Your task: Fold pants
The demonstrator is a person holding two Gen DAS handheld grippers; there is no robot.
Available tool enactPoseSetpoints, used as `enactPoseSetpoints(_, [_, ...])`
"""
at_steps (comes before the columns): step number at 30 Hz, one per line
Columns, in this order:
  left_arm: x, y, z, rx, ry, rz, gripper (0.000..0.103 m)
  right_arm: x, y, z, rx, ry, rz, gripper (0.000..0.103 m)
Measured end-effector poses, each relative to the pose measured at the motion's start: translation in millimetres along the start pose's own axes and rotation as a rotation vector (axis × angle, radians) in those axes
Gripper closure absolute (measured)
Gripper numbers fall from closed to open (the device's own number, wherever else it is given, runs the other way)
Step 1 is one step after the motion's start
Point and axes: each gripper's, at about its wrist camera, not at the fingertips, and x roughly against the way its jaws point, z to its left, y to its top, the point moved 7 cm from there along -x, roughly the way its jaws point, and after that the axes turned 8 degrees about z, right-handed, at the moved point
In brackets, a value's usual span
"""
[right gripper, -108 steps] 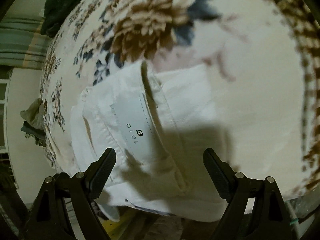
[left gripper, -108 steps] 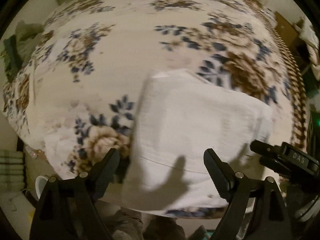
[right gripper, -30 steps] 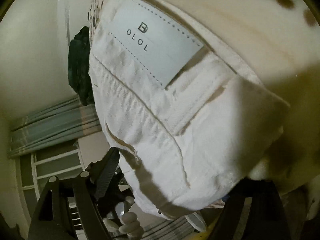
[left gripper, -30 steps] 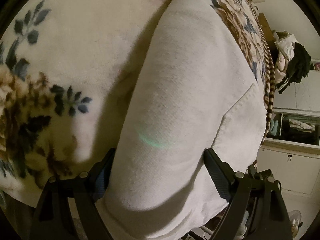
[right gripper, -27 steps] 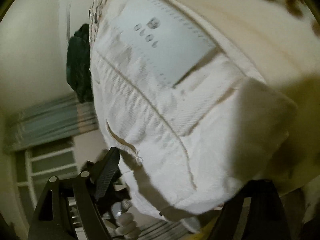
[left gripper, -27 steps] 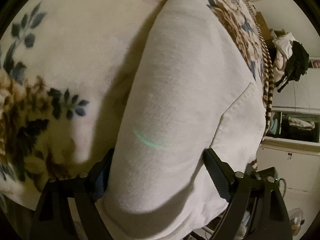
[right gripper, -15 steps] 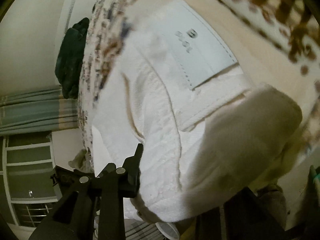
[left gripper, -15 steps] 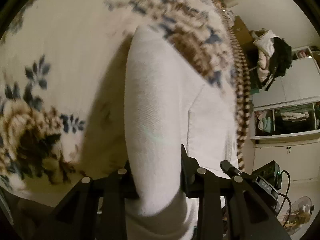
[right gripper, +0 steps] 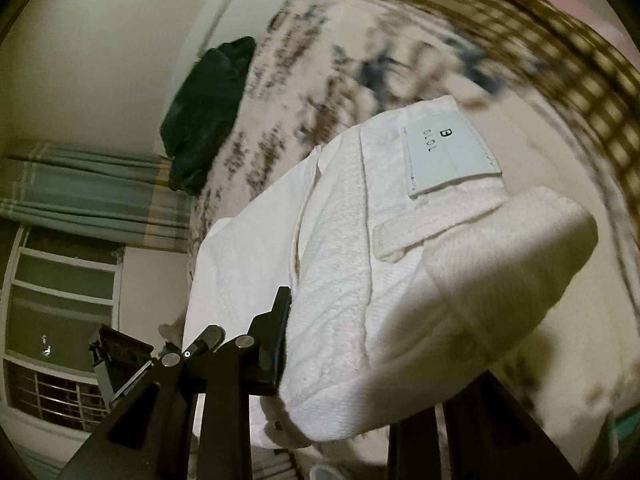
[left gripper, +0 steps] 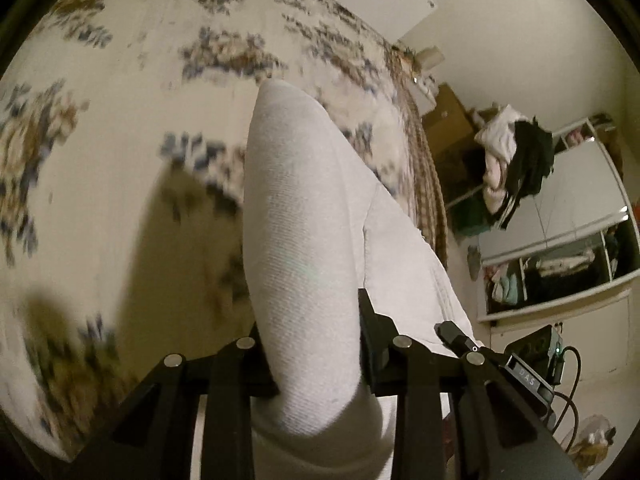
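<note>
The setting was a domestic bedroom. A bed carried a cream blanket with blue-and-brown floral print (left gripper: 132,92) and a brown checked border. A heap of white and black clothes (left gripper: 512,152) lay piled beside a white open-shelved wardrobe (left gripper: 560,264). Grey-green striped curtains (right gripper: 80,196) hung above a white-framed window (right gripper: 60,320). A dark green garment (right gripper: 208,112) lay on the bed.

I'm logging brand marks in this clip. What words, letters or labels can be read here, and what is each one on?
"B" over "OLOL": printed on the pale patch sewn at the waistband of the white pants, right wrist view.
"DAS": small faint letters on the black device beside the left tool, left wrist view; barely legible.
Nothing else readable; the floral blanket bears only a pattern, blurred by motion.
</note>
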Motion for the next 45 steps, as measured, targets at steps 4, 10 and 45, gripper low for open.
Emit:
enactPoseSetpoints(4, [-8, 80, 19, -0.022, -0.002, -0.027, 0.076, -52, 56, 39, 0.026, 0.002, -0.028, 0.074])
enactPoseSetpoints(10, [-36, 191, 65, -0.034, 0.01, -0.038, 0.076, -154, 146, 79, 0.04, -0.001, -0.049, 0.074])
enactPoseSetpoints(45, [-10, 203, 85, -0.196, 0.593, -0.052, 0.005, -190, 169, 142, 0.43, -0.741, -0.165, 0.006])
